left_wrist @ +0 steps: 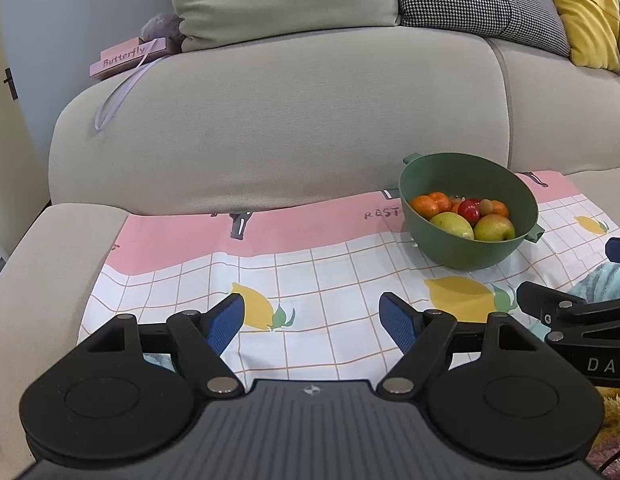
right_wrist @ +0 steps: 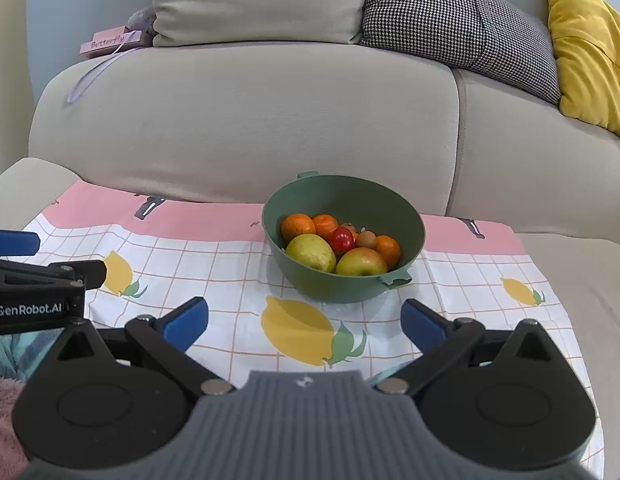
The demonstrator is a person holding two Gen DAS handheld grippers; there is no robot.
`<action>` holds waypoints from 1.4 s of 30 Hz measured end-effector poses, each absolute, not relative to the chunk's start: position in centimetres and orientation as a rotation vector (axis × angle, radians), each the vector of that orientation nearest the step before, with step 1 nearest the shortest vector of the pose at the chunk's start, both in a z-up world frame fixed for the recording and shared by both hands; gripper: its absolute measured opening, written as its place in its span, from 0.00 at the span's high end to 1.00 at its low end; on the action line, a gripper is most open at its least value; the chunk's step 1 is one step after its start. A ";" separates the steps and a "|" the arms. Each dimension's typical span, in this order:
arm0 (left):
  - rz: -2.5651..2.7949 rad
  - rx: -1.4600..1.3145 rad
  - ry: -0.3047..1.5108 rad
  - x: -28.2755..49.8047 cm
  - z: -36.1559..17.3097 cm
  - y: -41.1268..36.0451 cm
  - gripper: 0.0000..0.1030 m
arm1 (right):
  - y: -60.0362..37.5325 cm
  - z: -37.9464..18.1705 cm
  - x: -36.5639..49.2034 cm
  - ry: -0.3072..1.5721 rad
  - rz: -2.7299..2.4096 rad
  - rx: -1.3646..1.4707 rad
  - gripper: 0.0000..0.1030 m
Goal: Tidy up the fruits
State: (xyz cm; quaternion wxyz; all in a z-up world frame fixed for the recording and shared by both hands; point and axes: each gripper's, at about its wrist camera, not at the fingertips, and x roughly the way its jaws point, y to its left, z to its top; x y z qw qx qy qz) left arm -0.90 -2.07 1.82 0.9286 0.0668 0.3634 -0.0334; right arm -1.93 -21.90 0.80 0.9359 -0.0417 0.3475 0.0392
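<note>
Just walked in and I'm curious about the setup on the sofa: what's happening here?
A person holds a two-finger gripper in each hand over a lemon-print cloth spread on the sofa seat. Both the left gripper and the right gripper are open and empty. The fruit, including oranges, a pear, an apple and a small red fruit, sits in a green bowl ahead of them. Nothing is being gripped.

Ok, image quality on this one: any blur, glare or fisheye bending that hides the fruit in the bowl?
Left wrist view: soft even light, no glare; green bowl sharp, sofa edges bowed by the fisheye, corners vignetted. Right wrist view: fruit crisp and near centre, a faint shadow beneath the bowl on the cloth, same bending toward the edges.
</note>
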 end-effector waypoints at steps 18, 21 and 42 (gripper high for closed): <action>-0.066 0.130 0.744 -1.2 1.9 -2.0 0.13 | -21.8 0.9 -2.1 0.707 0.093 -0.099 0.04; -0.064 0.128 0.740 -1.4 2.1 -2.0 0.13 | -21.9 0.9 -2.1 0.704 0.095 -0.101 0.04; -0.060 0.123 0.729 -1.8 2.4 -1.8 0.13 | -22.3 1.1 -2.5 0.703 0.094 -0.102 0.04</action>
